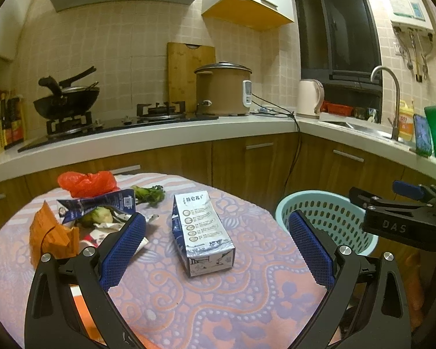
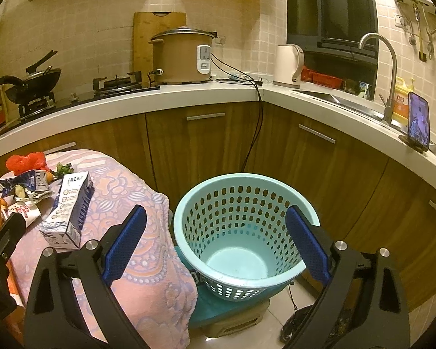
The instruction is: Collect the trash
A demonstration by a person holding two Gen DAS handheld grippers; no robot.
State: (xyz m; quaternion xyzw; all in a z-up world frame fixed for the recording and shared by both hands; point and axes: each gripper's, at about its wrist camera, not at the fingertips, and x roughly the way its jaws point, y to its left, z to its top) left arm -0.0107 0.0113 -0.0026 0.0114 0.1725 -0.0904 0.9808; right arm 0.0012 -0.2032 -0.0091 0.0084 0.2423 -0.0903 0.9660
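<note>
Tools spread | left tool (image 1: 216, 240) over carton (image 1: 202, 234) | right tool (image 2: 215, 240) over basket (image 2: 189, 203)

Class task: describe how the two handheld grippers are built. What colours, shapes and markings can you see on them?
Both the left gripper and right gripper have black angular arms with silver round screws and blue, mesh-textured fingers. The right gripper's black body, seen from the left wrist, bears raised "DAS" lettering.

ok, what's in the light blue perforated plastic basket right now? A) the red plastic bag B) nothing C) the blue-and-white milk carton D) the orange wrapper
B: the right wrist view shows the light blue perforated plastic basket with a bare bottom, while the blue-and-white milk carton lies on the pink patterned cloth of the table.
</note>
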